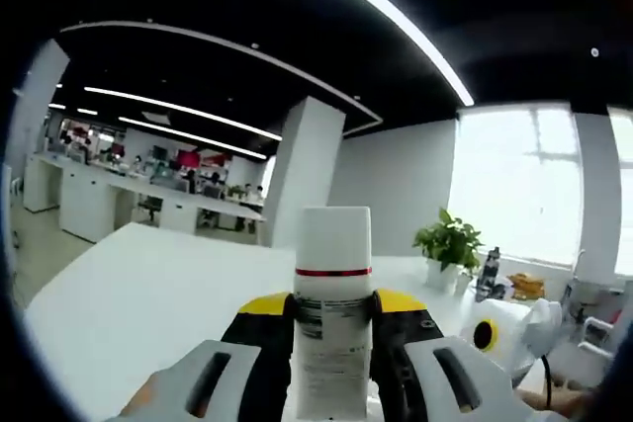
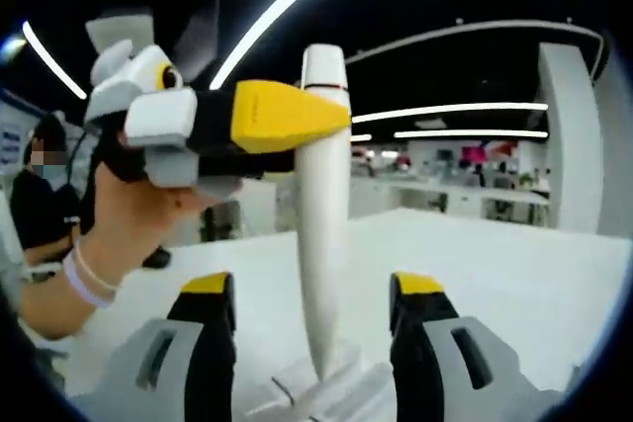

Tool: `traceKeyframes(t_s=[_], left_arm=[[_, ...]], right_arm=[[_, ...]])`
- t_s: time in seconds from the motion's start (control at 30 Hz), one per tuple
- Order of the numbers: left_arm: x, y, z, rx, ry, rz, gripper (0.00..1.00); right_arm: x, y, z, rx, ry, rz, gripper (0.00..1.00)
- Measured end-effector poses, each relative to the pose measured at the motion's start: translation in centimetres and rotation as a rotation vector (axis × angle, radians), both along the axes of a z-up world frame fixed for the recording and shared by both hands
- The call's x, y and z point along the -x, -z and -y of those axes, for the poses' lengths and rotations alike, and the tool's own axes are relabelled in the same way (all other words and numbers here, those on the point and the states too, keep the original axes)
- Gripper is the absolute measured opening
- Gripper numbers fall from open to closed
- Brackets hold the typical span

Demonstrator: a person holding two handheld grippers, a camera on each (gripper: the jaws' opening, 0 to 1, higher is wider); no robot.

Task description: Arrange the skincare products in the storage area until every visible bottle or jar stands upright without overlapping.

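The jaws of the left gripper are clamping a white tube with a red band, holding it upright over the white table. In the right gripper view, that tube is tapering down toward a clear stand, and the right gripper is hanging with its jaws apart, one on each side of the tube. A potted plant is sitting at three o'clock. Ceiling light strips are glowing at twelve o'clock.

Left tool clamps a white tube above the right tool's parted jaws.
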State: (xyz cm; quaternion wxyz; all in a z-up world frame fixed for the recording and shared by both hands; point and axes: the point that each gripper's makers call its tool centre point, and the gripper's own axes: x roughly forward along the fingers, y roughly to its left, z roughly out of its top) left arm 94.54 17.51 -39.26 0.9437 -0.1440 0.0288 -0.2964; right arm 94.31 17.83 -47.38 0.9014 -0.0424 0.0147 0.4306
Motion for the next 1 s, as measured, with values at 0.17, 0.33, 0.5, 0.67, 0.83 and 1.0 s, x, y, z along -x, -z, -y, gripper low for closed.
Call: traceKeyframes(t_s=[0.17, 0.33, 0.5, 0.67, 0.83, 1.0], left_arm=[[0.1, 0.1, 0.6, 0.003, 0.02, 0.005, 0.3], [0.2, 0.3, 1.7, 0.028, 0.053, -0.002, 0.3], [0.5, 0.4, 2.6, 0.046, 0.065, 0.028, 0.3], [0.7, 0.4, 2.6, 0.114, 0.064, 0.085, 0.31], [0.1, 1.4, 2.8, 0.112, 0.048, 0.122, 0.31], [0.1, 1.4, 2.1, 0.024, -0.002, 0.297, 0.31]], right_arm=[[0.1, 0.1, 0.5, -0.029, 0.005, -0.009, 0.51], [-0.1, 0.0, 1.2, -0.046, 0.021, -0.015, 0.31], [-0.2, 0.4, 1.8, -0.061, 0.038, -0.044, 0.14], [-0.9, 0.2, 2.7, -0.038, 0.095, 0.031, 0.13], [-1.8, 1.1, 3.6, 0.039, 0.17, 0.048, 0.12], [-2.8, 1.7, 5.1, 0.126, 0.246, 0.108, 0.11]])
